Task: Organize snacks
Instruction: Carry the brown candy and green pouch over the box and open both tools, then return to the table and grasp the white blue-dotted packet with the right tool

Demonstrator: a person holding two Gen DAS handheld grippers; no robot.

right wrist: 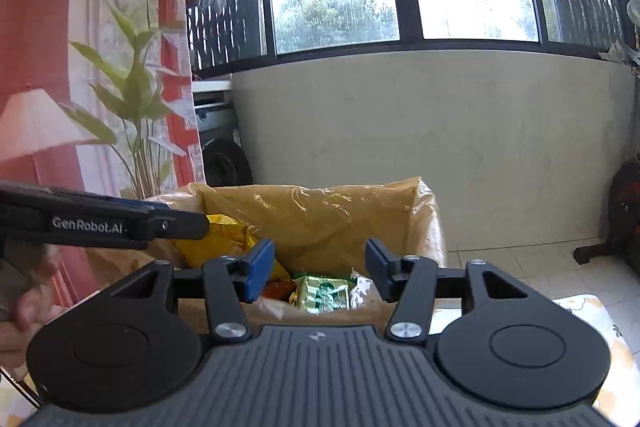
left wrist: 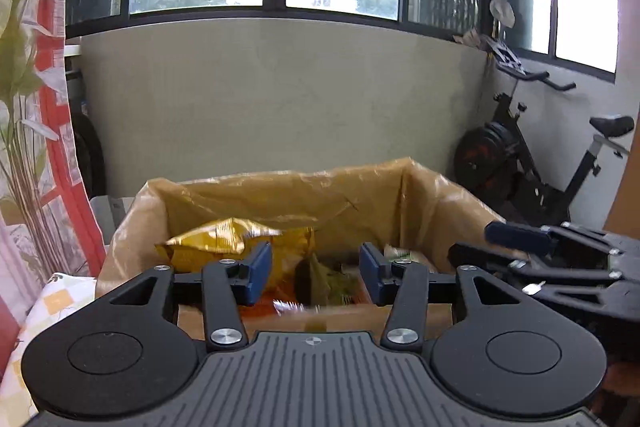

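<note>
I hold both grippers, left (left wrist: pixel 316 277) and right (right wrist: pixel 320 277), fingers released and empty, over the box (left wrist: pixel 424 195); reaching carelessly could snag its liner (right wrist: pixel 320 211).

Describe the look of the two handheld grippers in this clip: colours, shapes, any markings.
Both match: the left gripper and right gripper have black linkage arms with silver pivot bolts, blue pads on the fingertips, a ribbed dark-grey body flanked by two round black discs, and a small centre emblem. Seen from the right wrist camera, the left gripper's side carries white "GenRobot.AI" lettering. No cables visible.
</note>
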